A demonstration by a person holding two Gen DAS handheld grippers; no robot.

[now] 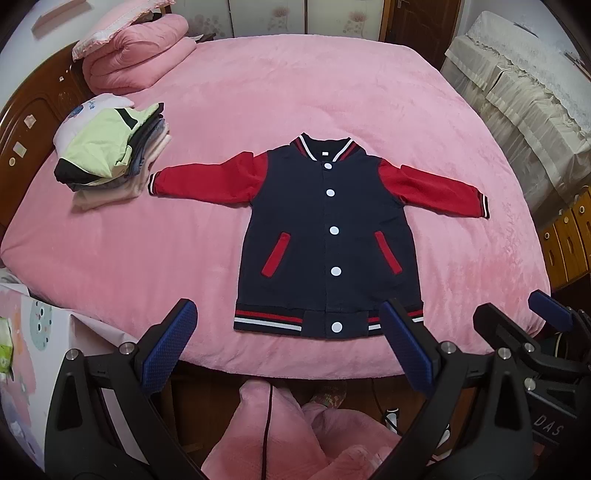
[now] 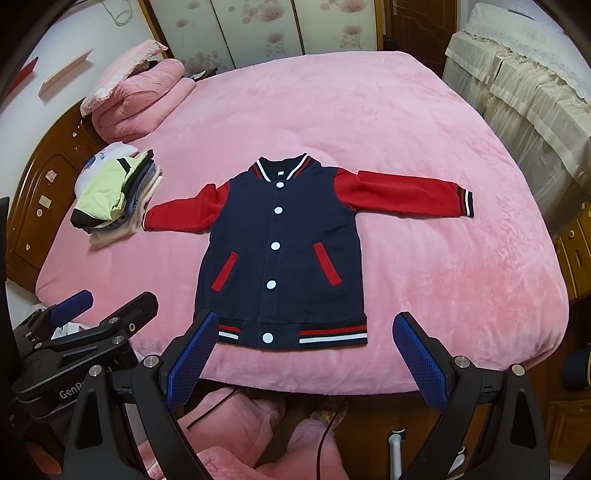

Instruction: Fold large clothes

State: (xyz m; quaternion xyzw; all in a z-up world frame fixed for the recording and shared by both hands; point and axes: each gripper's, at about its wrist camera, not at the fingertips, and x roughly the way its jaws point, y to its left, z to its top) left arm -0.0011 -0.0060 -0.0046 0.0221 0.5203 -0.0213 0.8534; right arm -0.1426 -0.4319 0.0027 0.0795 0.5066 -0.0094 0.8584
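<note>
Jacket [image 1: 328, 236], one, lies flat and buttoned on the bed [image 1: 258, 96] with two sleeves spread and five snaps showing, beside one clothes stack [image 1: 110, 147], while left gripper [image 1: 288, 347] and right gripper [image 2: 306, 362] gape wide, holding nothing.

A wide bed under a plush pink blanket [image 1: 277, 92] fills the room, with a carved dark-wood headboard [image 1: 33, 122], floral-panelled wall [image 2: 258, 29] and cream lace-covered furniture [image 2: 524, 85].
</note>
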